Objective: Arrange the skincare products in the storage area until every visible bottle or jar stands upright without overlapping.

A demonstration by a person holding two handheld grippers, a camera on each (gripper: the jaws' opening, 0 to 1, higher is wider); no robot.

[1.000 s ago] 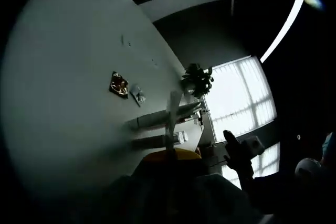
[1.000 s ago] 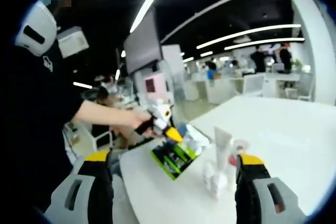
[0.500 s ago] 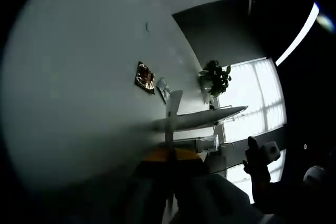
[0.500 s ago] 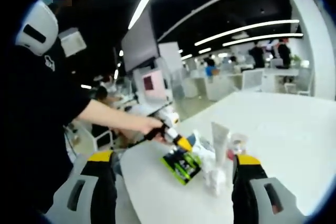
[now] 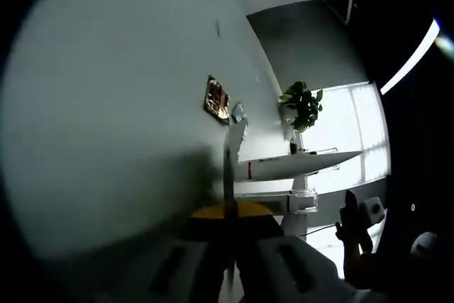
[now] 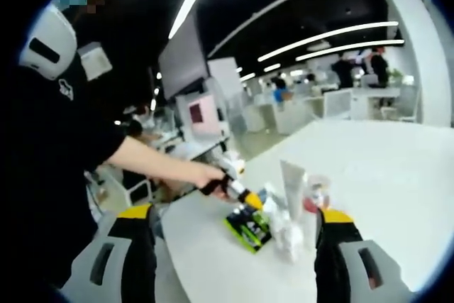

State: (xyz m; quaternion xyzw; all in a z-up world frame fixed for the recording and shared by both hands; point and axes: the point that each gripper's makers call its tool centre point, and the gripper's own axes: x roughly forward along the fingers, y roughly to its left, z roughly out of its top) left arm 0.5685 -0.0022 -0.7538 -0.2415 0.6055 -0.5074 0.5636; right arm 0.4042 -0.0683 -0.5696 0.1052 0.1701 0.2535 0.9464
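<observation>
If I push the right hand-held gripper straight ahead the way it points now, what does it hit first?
Most likely the small white bottles standing between its open jaws, with the upright white tube just behind on the white table. The green and black pack lies slightly left of that line. Depth is hard to judge.

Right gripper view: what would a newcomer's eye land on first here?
Probably the green and black packet on the white table, gripped by the left gripper in the person's outstretched hand. Right beside it stands a white tube among a cluster of small skincare bottles, between the right gripper's open jaws.
</observation>
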